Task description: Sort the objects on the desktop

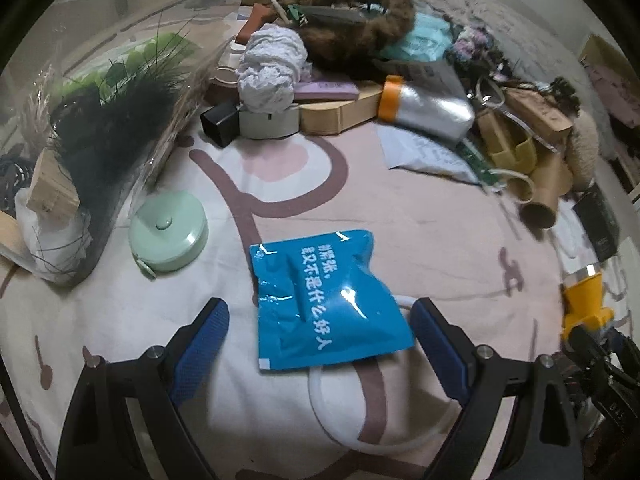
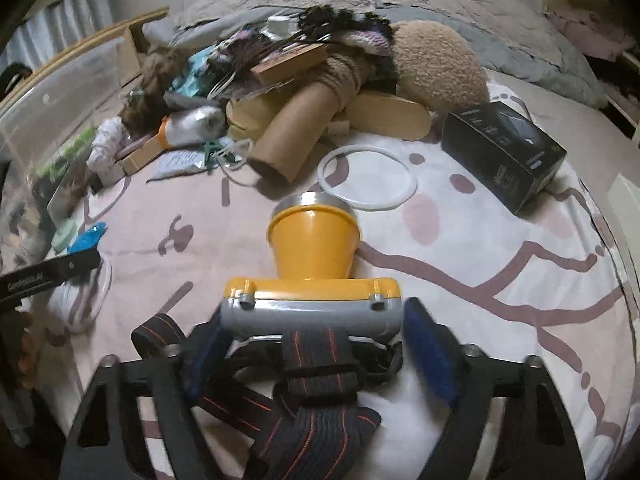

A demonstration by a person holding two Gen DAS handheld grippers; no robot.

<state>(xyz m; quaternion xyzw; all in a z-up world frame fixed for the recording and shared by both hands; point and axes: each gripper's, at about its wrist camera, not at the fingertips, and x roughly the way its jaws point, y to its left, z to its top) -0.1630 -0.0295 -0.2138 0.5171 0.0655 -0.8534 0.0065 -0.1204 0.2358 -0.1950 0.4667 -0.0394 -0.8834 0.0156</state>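
Note:
A blue foil packet (image 1: 328, 300) with white writing lies flat on the pink and white bedsheet (image 1: 440, 248), partly over a white ring (image 1: 340, 420). My left gripper (image 1: 320, 304) stands open, its blue pads on either side of the packet and clear of it. A yellow and grey headlamp (image 2: 312, 256) with a dark elastic strap (image 2: 316, 364) lies on the sheet in the right wrist view. My right gripper (image 2: 314, 318) has its pads against the sides of the lamp's grey base. The headlamp (image 1: 584, 300) also shows at the right edge of the left wrist view.
A mint round tape measure (image 1: 168, 232) lies left of the packet, beside a clear bin (image 1: 100, 128) of greenery. A pile of boxes, cloth, a cardboard tube (image 2: 296, 136) and a plush toy (image 2: 436, 64) fills the back. A second white ring (image 2: 366, 178) and a black box (image 2: 504, 156) lie ahead.

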